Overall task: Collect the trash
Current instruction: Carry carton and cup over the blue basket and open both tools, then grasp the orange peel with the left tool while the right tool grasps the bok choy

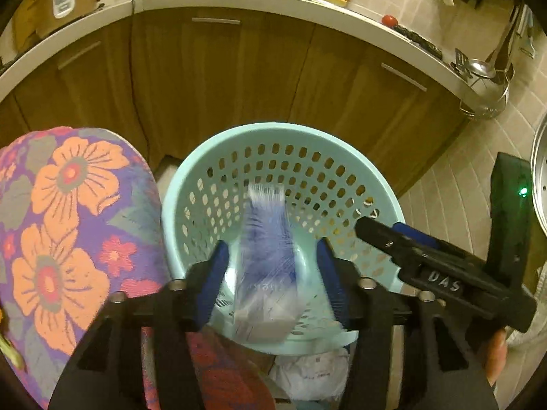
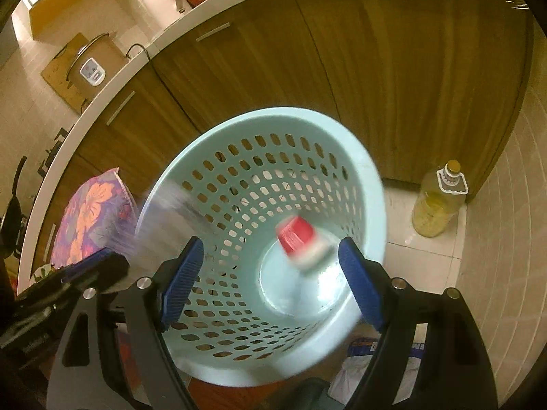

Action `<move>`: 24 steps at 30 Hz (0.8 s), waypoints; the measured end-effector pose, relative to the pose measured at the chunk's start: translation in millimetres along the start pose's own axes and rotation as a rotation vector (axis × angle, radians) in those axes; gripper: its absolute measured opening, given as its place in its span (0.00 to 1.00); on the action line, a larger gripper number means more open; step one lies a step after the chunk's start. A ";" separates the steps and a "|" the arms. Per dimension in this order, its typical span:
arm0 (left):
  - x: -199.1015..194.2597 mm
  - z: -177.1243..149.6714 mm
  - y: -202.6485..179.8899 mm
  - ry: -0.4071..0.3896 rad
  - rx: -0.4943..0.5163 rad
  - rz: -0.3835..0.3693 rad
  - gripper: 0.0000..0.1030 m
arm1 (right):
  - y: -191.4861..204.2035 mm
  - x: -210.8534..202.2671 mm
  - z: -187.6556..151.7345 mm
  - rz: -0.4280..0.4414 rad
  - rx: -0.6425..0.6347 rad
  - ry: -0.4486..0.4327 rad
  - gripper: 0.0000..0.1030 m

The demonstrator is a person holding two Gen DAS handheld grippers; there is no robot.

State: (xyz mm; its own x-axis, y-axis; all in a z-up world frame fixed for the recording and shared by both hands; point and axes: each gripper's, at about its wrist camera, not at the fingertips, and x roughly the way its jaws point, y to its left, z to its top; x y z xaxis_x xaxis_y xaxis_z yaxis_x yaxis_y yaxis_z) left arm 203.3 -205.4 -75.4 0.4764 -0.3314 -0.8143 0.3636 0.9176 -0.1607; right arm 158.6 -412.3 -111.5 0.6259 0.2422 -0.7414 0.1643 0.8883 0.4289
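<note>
We see the basket (image 2: pixel 218 143) rim ringing mid-frame, our right gripper (image 2: pixel 270 280) spread wide and empty around the blurred red-capped bottle (image 2: pixel 301 242), our left gripper (image 1: pixel 270 280) likewise released around a blurred wrapper (image 1: pixel 266 259).

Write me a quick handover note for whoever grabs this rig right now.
Left claw: open, over the mint perforated basket; a blurred blue-and-white wrapper sits between its fingers, seemingly dropping in.
Right claw: open, above the same basket; a blurred red-capped white container is inside near the bottom.
Done: both items released.
Left: white crumpled trash still lies below the basket; check the floor.
</note>
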 end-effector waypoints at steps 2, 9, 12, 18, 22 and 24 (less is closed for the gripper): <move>-4.6 -2.3 0.2 -0.007 0.005 -0.002 0.52 | 1.5 -6.1 -0.9 0.001 -0.005 -0.008 0.75; -42.1 -16.4 6.3 -0.082 -0.006 0.013 0.53 | 24.3 -30.6 -4.3 0.011 -0.065 -0.059 0.75; -70.1 -26.4 11.2 -0.143 -0.020 0.021 0.52 | 45.5 -46.5 -6.7 0.024 -0.117 -0.098 0.75; -144.5 -54.1 28.3 -0.298 -0.059 0.061 0.57 | 104.2 -72.5 -19.0 0.071 -0.265 -0.162 0.75; -195.5 -78.8 54.3 -0.387 -0.118 0.116 0.58 | 155.4 -80.7 -33.5 0.140 -0.378 -0.169 0.75; -218.9 -93.1 71.4 -0.423 -0.157 0.150 0.58 | 180.0 -81.7 -42.7 0.183 -0.424 -0.160 0.75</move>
State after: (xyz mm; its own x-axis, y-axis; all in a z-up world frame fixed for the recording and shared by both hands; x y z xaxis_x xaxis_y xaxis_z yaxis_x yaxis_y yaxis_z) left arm 50.4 -46.9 39.5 0.8103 -0.2233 -0.5419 0.1561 0.9734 -0.1677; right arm 104.5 -255.5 4.2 0.7300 0.3759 -0.5707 -0.2638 0.9254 0.2721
